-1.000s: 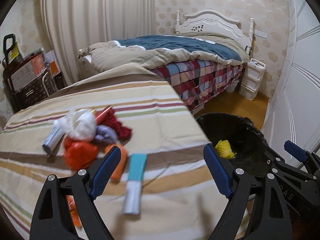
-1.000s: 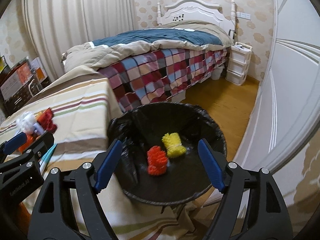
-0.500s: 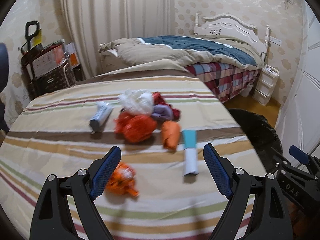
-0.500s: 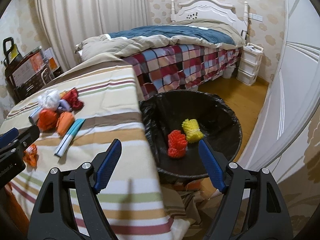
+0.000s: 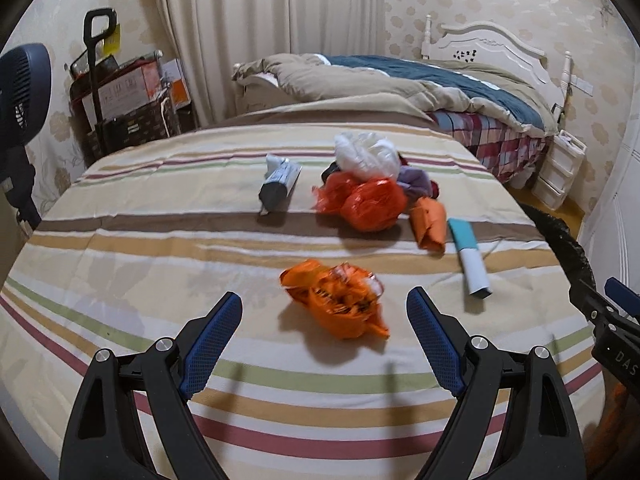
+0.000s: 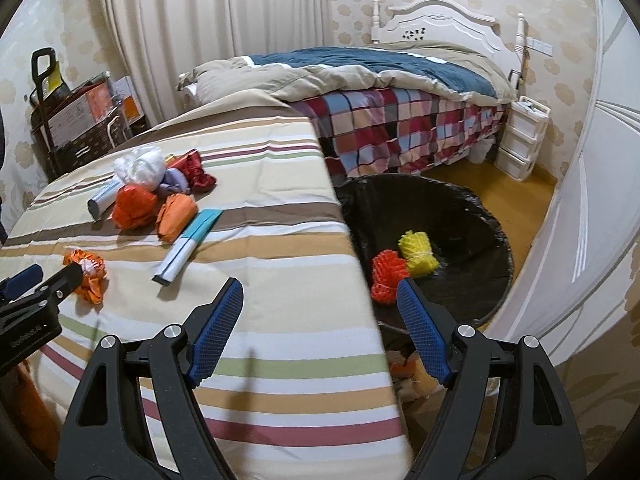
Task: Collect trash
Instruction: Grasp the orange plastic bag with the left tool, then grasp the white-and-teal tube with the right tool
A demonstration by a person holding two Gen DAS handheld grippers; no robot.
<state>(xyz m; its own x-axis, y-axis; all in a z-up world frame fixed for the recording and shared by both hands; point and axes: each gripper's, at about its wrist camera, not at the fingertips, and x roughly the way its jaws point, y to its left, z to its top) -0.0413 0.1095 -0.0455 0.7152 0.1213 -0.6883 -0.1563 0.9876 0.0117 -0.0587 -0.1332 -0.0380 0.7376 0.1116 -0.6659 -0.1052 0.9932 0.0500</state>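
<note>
While both grippers stood over the striped cloth (image 5: 160, 248), neither held anything. Left gripper (image 5: 324, 312): jaws wide apart, blue pads clear of everything, tilted down at the surface. Just ahead of its tips, toward 12 o'clock in the left wrist view, lay a crumpled orange wrapper (image 5: 336, 296) on its own, not touching either pad. Farther out at 12 to 1 o'clock sat the main heap: a red-orange bag (image 5: 368, 204), a white plastic wad (image 5: 366, 156) behind it, a purple scrap (image 5: 416, 178), and a folded orange piece (image 5: 430, 224) at the heap's right edge. A grey-white tube (image 5: 278, 184) lay apart at 11 o'clock; a teal-and-white flat pack (image 5: 470, 258) lay at 2 o'clock, just beside the orange piece.

Right gripper (image 6: 320, 312): jaws likewise apart and empty, straddling the cloth's right edge. At 2 o'clock in the right wrist view stood the black-lined bin (image 6: 480, 216) on the floor, close against the cloth edge, holding a red-orange mesh wad (image 6: 384, 276) and a yellow mesh wad (image 6: 418, 254), touching each other. Heap showed at 10 o'clock, well apart from this gripper.

Bed with checked cover (image 6: 400, 128) beyond the bin at 12 o'clock.
</note>
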